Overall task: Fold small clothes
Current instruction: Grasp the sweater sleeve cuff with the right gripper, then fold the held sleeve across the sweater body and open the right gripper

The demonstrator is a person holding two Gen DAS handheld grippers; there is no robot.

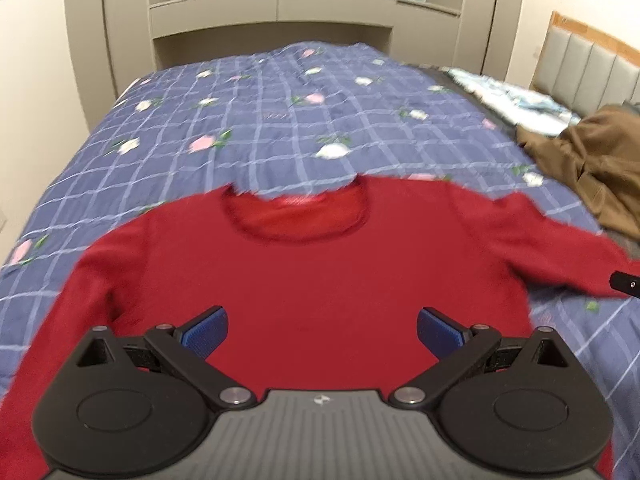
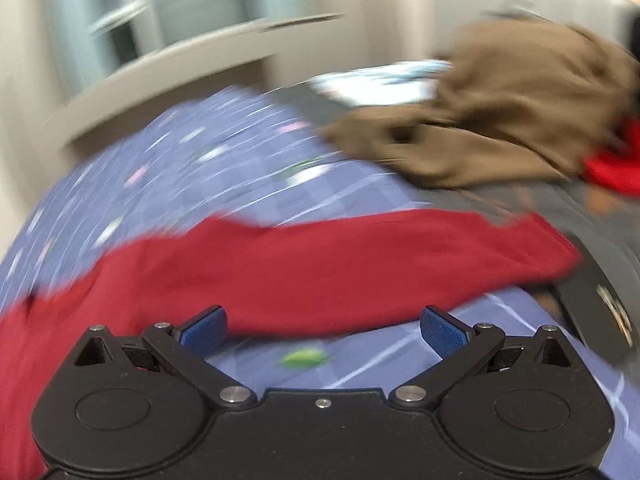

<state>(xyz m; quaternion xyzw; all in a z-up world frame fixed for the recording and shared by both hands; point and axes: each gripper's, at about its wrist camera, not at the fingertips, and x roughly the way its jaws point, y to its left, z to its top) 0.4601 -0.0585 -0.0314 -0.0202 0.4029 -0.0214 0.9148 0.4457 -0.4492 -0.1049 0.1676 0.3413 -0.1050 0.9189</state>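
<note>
A small red sweater (image 1: 304,280) lies flat on the bed, neckline away from me and both sleeves spread outward. My left gripper (image 1: 322,330) hovers over its lower body, blue-padded fingers (image 1: 204,330) wide apart and empty. In the right wrist view, which is blurred by motion, the sweater's right sleeve (image 2: 360,264) stretches across the frame. My right gripper (image 2: 323,330) stands open just in front of that sleeve, over the bedspread, holding nothing. A black tip of the right gripper (image 1: 624,282) shows at the sleeve end in the left wrist view.
The bed carries a blue checked floral bedspread (image 1: 280,120). A brown garment (image 1: 592,164) (image 2: 500,112) is heaped at the right, beside a pale patterned cloth (image 1: 508,96). Another red item (image 2: 612,164) lies past it. A black object (image 2: 600,304) lies near the sleeve end. A padded headboard (image 1: 592,64) rises at the right.
</note>
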